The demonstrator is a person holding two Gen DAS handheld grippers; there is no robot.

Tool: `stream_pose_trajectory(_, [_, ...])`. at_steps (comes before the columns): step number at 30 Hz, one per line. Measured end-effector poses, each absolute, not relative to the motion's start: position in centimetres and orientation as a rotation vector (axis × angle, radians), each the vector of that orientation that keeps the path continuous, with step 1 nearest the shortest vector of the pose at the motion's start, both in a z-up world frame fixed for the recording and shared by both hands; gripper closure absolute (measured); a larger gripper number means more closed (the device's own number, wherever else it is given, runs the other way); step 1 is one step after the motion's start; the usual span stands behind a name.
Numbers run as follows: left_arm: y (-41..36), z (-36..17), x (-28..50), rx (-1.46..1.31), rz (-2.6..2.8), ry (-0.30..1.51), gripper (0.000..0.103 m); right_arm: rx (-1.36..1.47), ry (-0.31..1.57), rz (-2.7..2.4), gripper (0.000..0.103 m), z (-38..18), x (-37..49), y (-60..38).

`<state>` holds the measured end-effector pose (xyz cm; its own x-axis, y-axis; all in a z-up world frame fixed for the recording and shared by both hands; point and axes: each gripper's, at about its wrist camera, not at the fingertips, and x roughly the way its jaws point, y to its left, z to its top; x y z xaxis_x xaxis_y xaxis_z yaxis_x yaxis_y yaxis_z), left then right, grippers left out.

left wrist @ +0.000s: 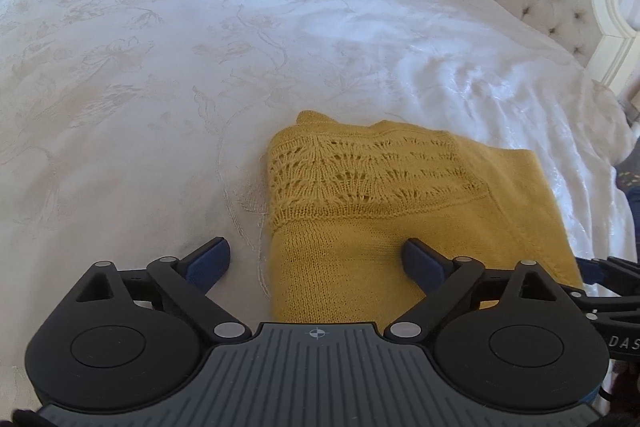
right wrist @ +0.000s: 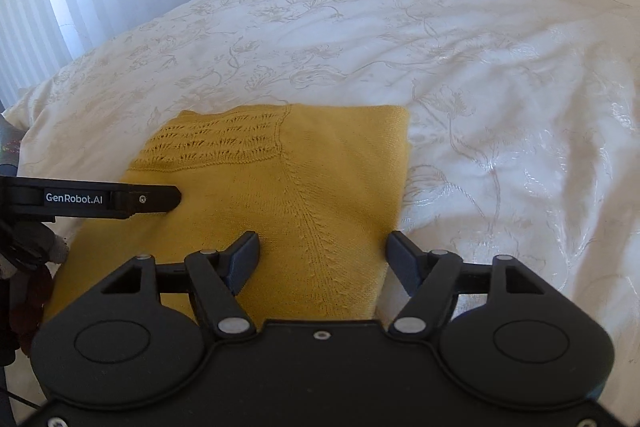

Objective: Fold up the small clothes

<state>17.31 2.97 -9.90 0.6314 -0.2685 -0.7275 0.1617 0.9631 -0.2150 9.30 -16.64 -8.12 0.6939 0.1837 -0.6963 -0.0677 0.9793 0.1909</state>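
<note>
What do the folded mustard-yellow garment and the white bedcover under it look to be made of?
Folded mustard-yellow garment: knitted yarn, wool or cotton I cannot tell; matte, with visible stitch rows and an openwork lace panel. White bedcover: woven fabric with a satin-like sheen, likely jacquard or embroidered; a tone-on-tone floral pattern and glossy highlights along the creases.

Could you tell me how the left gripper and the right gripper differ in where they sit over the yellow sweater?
The left gripper straddles the sweater's left edge, one finger over the bedspread; the right gripper straddles its right edge. The left sits near the lacy panel; the right sits over plain knit with a seam. Both are open, gripping nothing, pointing down at the folded sweater.
</note>
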Motion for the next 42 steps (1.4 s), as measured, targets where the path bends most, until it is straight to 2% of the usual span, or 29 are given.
stream_pose_trajectory(6, [4.1,-8.3,18.6,-0.179,-0.204,0.787,0.01,0.229,0.798,0.146,0.029,-8.6,9.2,-17.6])
stream_pose_trajectory(10, [4.3,-9.0,20.7,-0.117,-0.131,0.832,0.009,0.226,0.794,0.146,0.028,-8.6,9.3,-17.7])
stream_pose_trajectory(14, [4.4,-9.5,21.5,-0.11,-0.101,0.843,0.008,0.213,0.79,0.135,0.023,-8.4,9.1,-17.5])
stream_pose_trajectory(21, [3.1,-6.4,19.0,-0.029,-0.05,0.761,0.01,0.176,0.768,0.072,0.018,-6.8,7.8,-17.8])
stream_pose_trajectory(23, [2.5,-5.2,18.0,-0.001,-0.03,0.741,0.01,0.18,0.751,0.059,0.007,-5.9,7.0,-18.0])
stream_pose_trajectory(25, [1.9,-4.0,16.7,0.023,-0.003,0.707,0.01,0.191,0.737,0.048,0.001,-4.9,6.0,-18.2])
stream_pose_trajectory(28, [1.1,-2.5,14.7,0.035,0.024,0.677,0.009,0.184,0.719,0.022,0.001,-3.5,4.8,-18.3])
stream_pose_trajectory(32, [0.4,-1.3,12.8,0.038,0.019,0.721,0.009,0.187,0.691,0.029,0.001,-1.8,3.4,-18.1])
stream_pose_trajectory(42, [-0.2,-0.7,8.3,0.049,-0.021,0.765,0.009,0.125,0.692,-0.026,0.001,0.0,0.5,-16.5])
